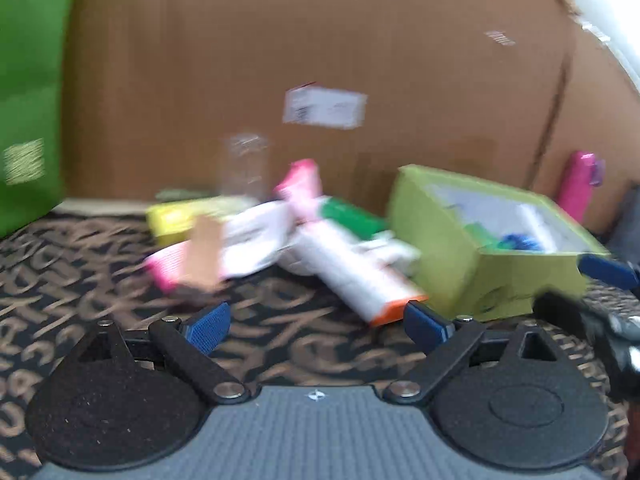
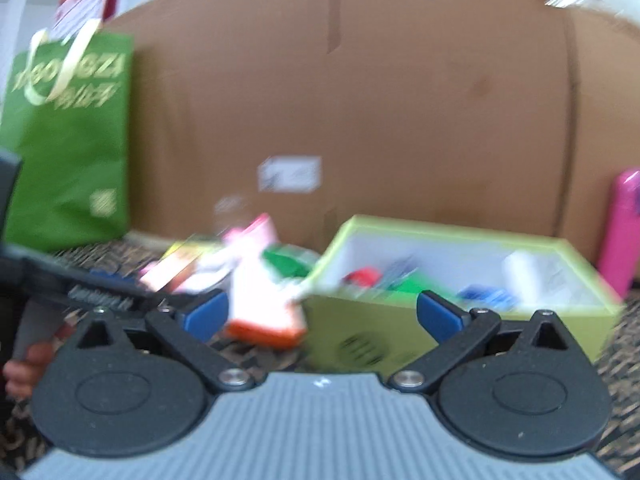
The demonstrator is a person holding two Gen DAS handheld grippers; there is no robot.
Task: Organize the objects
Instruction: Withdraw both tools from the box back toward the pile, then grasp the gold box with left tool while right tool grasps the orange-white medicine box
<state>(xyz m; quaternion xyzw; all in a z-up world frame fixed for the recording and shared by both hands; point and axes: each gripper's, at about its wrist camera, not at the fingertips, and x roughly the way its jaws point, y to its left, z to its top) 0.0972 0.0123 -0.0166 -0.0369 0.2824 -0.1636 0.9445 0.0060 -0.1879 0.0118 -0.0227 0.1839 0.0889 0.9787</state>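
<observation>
Both tools, left tool and right tool, gape released; white-orange box lies beside lime box, cardboard carton behind.

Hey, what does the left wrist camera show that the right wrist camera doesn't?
Only the left wrist view shows the tan strip lying across the loose packets, and the right gripper entering at its right edge. Only the right wrist view shows the green bag's handles, a red item in the lime box, and a hand at lower left. Both show the cardboard box, lime box, orange-ended white pack and pink bottle.
</observation>
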